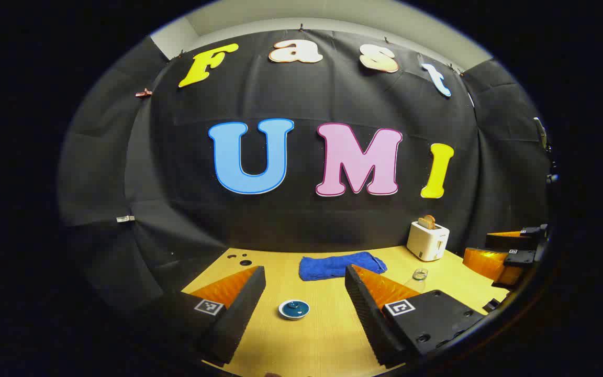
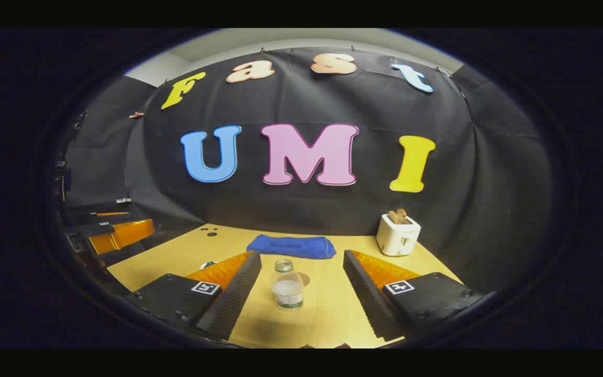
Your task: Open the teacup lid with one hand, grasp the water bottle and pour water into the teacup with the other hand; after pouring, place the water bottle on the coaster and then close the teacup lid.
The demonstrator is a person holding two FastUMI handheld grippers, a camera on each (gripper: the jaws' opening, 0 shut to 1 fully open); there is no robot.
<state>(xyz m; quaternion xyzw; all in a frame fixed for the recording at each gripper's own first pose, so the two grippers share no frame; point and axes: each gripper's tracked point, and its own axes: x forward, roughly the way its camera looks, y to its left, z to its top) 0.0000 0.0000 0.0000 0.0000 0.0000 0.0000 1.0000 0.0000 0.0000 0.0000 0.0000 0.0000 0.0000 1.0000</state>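
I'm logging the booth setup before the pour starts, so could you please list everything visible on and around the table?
teacup lid: one, blue with a white rim, on the table between the left gripper's fingers.
water bottle: one, clear, uncapped, upright between the right gripper's fingers.
towel: one, blue, folded near the table's back edge.
toaster: one, white, with toast in its slots, at the back right.
table: one, light wood.
left gripper: one, open, apart from the lid.
right gripper: one, open, not touching the bottle.
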